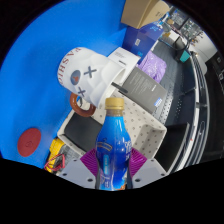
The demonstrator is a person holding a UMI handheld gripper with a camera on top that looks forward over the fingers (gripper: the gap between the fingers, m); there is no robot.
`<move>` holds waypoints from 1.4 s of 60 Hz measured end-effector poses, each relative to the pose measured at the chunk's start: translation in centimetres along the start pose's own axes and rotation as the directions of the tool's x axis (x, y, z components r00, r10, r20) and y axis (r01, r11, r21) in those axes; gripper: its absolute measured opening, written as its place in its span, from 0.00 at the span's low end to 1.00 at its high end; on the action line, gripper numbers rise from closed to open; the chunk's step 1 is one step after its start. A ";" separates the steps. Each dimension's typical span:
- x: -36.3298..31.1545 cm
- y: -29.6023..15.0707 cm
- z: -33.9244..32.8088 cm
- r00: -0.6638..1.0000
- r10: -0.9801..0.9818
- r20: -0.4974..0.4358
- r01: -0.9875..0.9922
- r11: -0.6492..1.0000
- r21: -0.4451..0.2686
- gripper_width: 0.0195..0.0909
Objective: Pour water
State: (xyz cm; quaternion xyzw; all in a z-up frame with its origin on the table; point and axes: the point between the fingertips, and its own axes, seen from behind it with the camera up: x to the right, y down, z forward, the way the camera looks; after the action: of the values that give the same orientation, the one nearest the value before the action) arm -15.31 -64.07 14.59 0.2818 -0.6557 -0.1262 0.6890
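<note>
Blue bottle (113, 150) clasped upright in the gripper (114, 166).

Held between the purple pads (96, 162), both pressing on its flanks; orange cap topmost, at 12 o'clock from the fingertips. Beyond the bottle, at 12 o'clock, a pale tray (104, 118) on a blue surface (35, 75). At 11 o'clock, a white mug (82, 72) with dark markings. At 1 o'clock, a purple object (153, 66), identity unclear. At 9 o'clock, a red disc (30, 141).

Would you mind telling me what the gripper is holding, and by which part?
The hand-held gripper holds the blue bottle by its lower body, both pads pressing its sides.
</note>
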 end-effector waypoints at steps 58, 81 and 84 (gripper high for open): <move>-8.5 3.4 -3.6 -0.530 0.842 0.102 -0.846 -0.517 -0.129 0.26; -9.6 3.2 -3.9 -0.518 0.850 0.098 -0.853 -0.503 -0.140 0.50; -9.8 3.0 -4.2 -0.521 0.847 0.104 -0.849 -0.502 -0.163 0.67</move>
State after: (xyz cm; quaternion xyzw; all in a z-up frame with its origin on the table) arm -12.84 -55.42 8.15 -0.4389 -0.6324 0.5116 0.3816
